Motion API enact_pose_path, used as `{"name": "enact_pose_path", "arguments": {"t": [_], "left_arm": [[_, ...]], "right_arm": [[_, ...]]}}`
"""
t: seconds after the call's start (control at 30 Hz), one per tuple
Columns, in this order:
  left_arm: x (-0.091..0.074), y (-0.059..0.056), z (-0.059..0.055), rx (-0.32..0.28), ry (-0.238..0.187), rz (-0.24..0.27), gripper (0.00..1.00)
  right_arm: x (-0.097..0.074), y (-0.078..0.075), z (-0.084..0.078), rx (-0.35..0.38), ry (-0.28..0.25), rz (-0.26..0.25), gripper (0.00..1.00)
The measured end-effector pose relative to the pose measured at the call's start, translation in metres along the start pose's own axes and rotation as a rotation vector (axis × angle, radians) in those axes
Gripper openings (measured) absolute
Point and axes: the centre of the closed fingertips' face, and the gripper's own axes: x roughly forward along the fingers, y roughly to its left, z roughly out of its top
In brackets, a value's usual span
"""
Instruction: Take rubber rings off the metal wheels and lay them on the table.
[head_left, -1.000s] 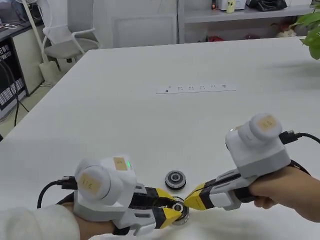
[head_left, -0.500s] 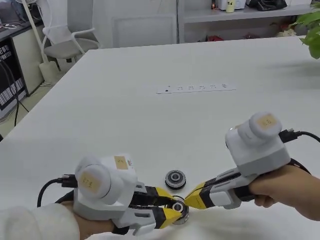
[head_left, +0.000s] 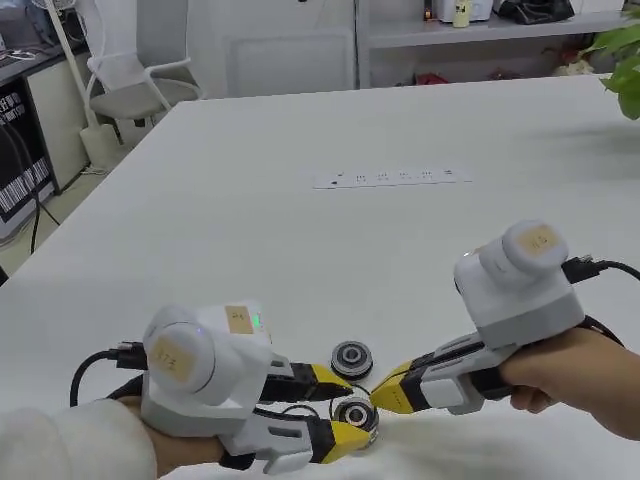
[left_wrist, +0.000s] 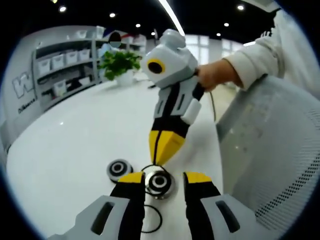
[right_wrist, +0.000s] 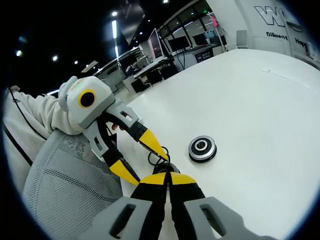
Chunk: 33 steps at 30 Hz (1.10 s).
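The left gripper (head_left: 357, 408) has drawn slightly back and up compared with half a second ago, and the metal wheel (head_left: 354, 414) between its fingers now shows more of its round face in the head view. The right gripper (head_left: 380, 400) has hardly moved and sits tip to tip with the left. In the left gripper view the left fingers stand at a narrow gap on either side of the wheel and appear to clasp it. The right fingers are pressed together, and a thin black loop, the rubber ring (left_wrist: 149, 168), runs from their tips round the upper edge of the wheel. The right fingers seem to have the ring pinched, though the contact is too small to see clearly. The small separation of the two grippers probably means the ring is being stretched clear of its groove, so this wheel is part-way stripped and not yet free. A second wheel (head_left: 351, 357) lies flat on the worktop (head_left: 300, 250) just beyond the grippers, apart from both, and whether it keeps its ring cannot be told. A loose ring (left_wrist: 160, 218) lies on the worktop below the left fingers, which suggests one ring is already off. The next move calls for a steady pull away from the wheel while the left fingers hold firm, since the stretched rubber could snap back or slip from the tips.
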Motion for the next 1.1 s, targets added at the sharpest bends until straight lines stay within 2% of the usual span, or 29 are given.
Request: {"name": "enact_pose_path", "arguments": {"t": [0.23, 0.47, 0.9, 1.1], "left_arm": [[-0.006, 0.001, 0.007, 0.009, -0.018, 0.009, 0.39], [-0.012, -0.007, 0.017, -0.016, -0.052, -0.025, 0.53], [-0.015, -0.015, 0.021, 0.011, -0.054, -0.046, 0.67], [-0.02, -0.015, 0.028, 0.024, -0.071, -0.039, 0.71]], "right_arm": [[-0.002, -0.001, 0.001, 0.007, -0.006, -0.002, 0.0], [-0.003, 0.0, 0.005, 0.008, -0.02, -0.002, 0.0], [-0.007, 0.006, 0.017, 0.007, -0.061, 0.012, 0.0], [-0.007, 0.01, 0.021, 0.003, -0.077, 0.019, 0.0]]}}
